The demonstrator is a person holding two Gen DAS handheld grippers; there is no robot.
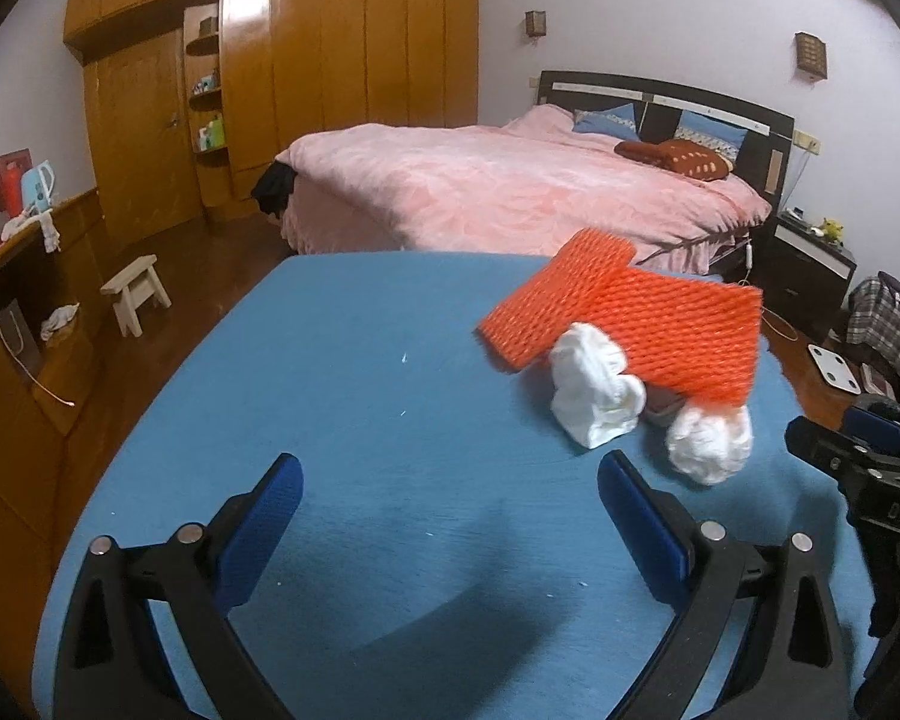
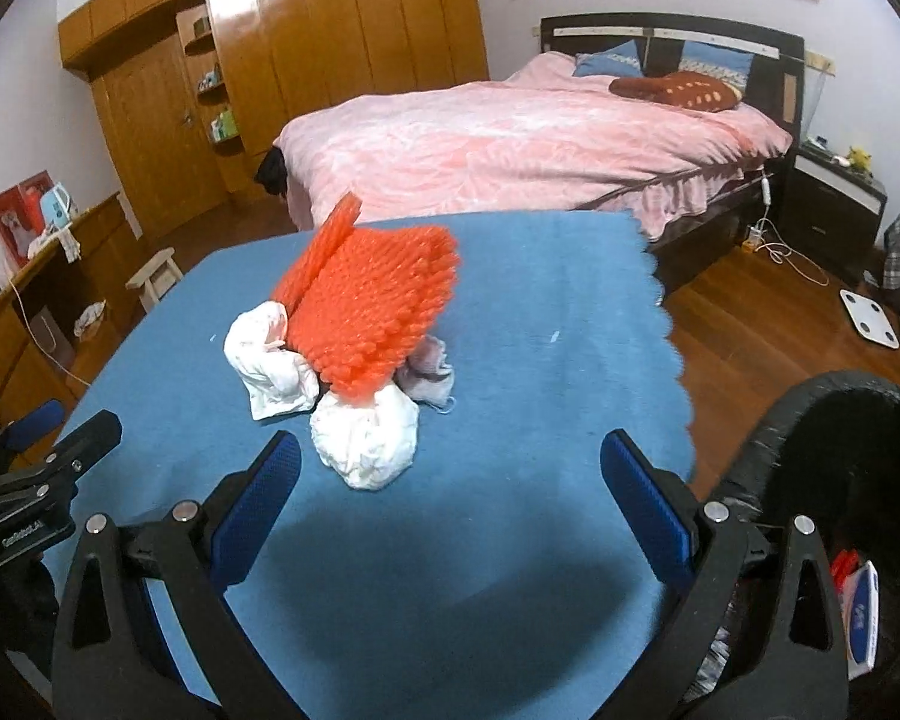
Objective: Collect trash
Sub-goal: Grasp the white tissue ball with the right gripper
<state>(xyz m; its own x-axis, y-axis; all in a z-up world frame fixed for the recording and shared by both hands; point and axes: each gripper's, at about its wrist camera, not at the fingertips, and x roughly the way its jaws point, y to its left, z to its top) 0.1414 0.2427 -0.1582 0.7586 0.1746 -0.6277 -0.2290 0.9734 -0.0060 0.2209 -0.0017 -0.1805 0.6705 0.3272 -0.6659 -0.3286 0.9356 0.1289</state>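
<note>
blue cloth point(image 1: 360, 396) covers the table, scalloped edge visible on its right side in the right wrist view. trash sits in one loose pile toward the far middle of the cloth.

pile: two sheets of orange foam netting point(image 1: 642, 324) on top, overlapping, tilted up off the cloth. under them, a crumpled white tissue point(image 1: 594, 390) and a second white wad point(image 1: 711, 441) nearer the cameras. a small pale pinkish scrap point(image 2: 429, 369) shows behind the wad in the right wrist view; can't make out what it is, maybe cloth or paper.

left gripper point(image 1: 450, 480): jaws spread wide, nothing between them, hovering low over bare cloth. pile lies ahead and to its right, the near wad just beyond the right fingertip, not touching.

right gripper point(image 2: 450, 456): jaws also wide apart, empty. the near white wad point(image 2: 369, 441) sits just ahead between the fingertips, closer to the left finger, apart from both pads.

black trash bin point(image 2: 810, 414) at the right edge of the right wrist view, beside the table, some wrappers inside.

background: pink bed point(image 1: 510, 186), wooden wardrobe point(image 1: 306, 72), small stool point(image 1: 138, 294) on the wood floor.
</note>
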